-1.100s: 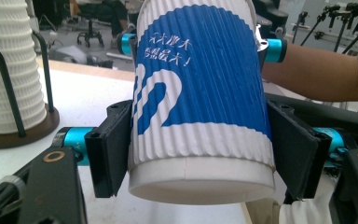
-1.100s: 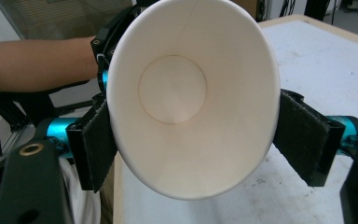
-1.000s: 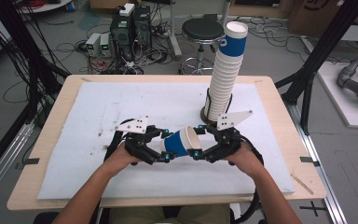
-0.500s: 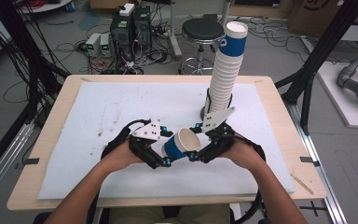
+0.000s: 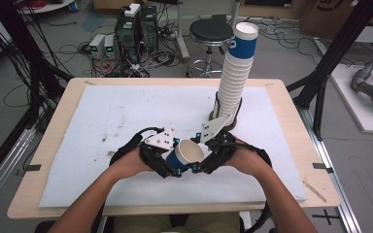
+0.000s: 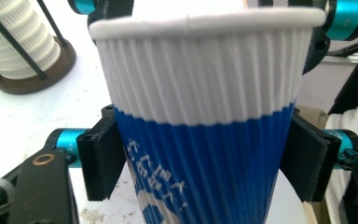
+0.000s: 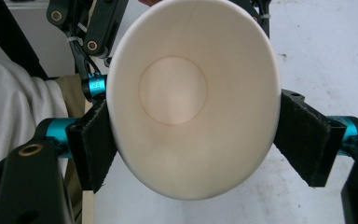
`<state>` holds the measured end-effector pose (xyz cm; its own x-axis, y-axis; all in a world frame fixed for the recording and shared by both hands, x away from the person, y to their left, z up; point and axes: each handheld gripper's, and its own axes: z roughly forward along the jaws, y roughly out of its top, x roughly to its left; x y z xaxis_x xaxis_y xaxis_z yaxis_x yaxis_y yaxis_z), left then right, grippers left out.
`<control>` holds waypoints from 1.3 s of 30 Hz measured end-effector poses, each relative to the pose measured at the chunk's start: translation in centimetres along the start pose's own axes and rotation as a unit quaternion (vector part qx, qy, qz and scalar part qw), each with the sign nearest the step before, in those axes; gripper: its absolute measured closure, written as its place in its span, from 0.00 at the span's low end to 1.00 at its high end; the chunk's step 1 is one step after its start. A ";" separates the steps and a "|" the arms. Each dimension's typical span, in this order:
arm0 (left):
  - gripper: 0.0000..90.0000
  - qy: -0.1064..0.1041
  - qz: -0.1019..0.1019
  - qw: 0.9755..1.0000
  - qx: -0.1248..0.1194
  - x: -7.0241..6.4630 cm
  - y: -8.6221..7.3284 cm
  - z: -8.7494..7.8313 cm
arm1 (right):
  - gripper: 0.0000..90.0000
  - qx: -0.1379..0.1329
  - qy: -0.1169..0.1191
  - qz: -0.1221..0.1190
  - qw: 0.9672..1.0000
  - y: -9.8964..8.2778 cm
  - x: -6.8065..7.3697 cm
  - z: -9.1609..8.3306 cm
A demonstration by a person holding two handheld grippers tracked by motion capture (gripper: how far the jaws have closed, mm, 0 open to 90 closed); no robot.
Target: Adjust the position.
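Note:
A ribbed paper cup (image 5: 187, 154), white on top and blue below, is held over the table's near middle between both grippers. My left gripper (image 5: 174, 166) grips its blue lower wall; its jaws have just been closing, and the pads (image 6: 103, 158) press on the cup (image 6: 200, 116) from both sides. My right gripper (image 5: 200, 164) is shut on the cup near its rim. In the right gripper view the cup's open mouth (image 7: 191, 93) is squeezed into an oval between the pads (image 7: 93, 144). The cup's inside is empty.
A tall leaning stack of the same cups (image 5: 236, 73) stands in a wire holder on a brown base (image 5: 216, 119), just behind my right hand. A white mat (image 5: 102, 111) covers the wooden table (image 5: 58, 121). A stool (image 5: 211, 31) and electronics sit on the floor beyond.
The right gripper has shifted left, closer to the left one. The cup has tipped so its mouth faces more upward. The left gripper has re-gripped the cup's lower part.

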<state>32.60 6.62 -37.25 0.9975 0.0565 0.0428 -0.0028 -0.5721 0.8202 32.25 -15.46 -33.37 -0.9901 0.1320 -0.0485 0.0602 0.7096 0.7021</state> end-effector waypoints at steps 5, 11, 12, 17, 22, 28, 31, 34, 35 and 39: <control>0.28 -0.006 -0.001 1.000 0.008 0.0 -0.1 0.4 | 0.23 0.013 0.002 -0.004 1.000 0.0 0.1 0.4; 0.29 -0.004 -0.010 1.000 -0.002 -0.1 -0.3 0.4 | 0.21 0.008 0.002 0.003 1.000 -0.2 0.2 0.3; 0.29 -0.003 -0.012 1.000 -0.006 -0.1 -0.3 0.3 | 0.21 0.000 0.000 0.003 1.000 -0.3 0.2 0.3; 0.29 0.001 -0.035 0.999 -0.021 0.2 -1.2 0.1 | 0.15 -0.046 -0.001 0.022 0.999 -0.8 0.1 -0.4; 0.28 0.027 -0.071 0.995 -0.057 0.7 -2.4 -0.7 | 0.15 -0.108 -0.032 0.035 0.993 -1.4 -0.3 -2.8; 0.28 0.081 -0.114 0.980 -0.140 1.3 -3.2 -3.1 | 0.15 -0.154 -0.106 0.089 0.978 -4.6 -1.0 -4.9; 0.27 0.106 -0.126 0.973 -0.162 1.5 -3.6 -4.1 | 0.15 -0.148 -0.131 0.118 0.973 -6.5 -1.3 -5.3; 0.27 0.124 -0.138 0.966 -0.182 1.9 -4.0 -5.0 | 0.15 -0.140 -0.146 0.141 0.969 -8.2 -1.5 -5.5; 0.28 0.128 -0.141 0.964 -0.187 2.0 -4.0 -5.3 | 0.15 -0.140 -0.153 0.147 0.967 -8.6 -1.5 -5.5; 0.28 0.145 -0.148 0.956 -0.207 2.5 -4.4 -6.2 | 0.15 -0.151 -0.178 0.165 0.958 -10.0 -1.8 -5.5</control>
<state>34.62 14.29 -37.21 0.8977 0.4241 -0.1196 0.1891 -0.1256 0.9739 32.73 -26.57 -36.38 -0.8143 0.5803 0.0098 0.2698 0.3634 0.8917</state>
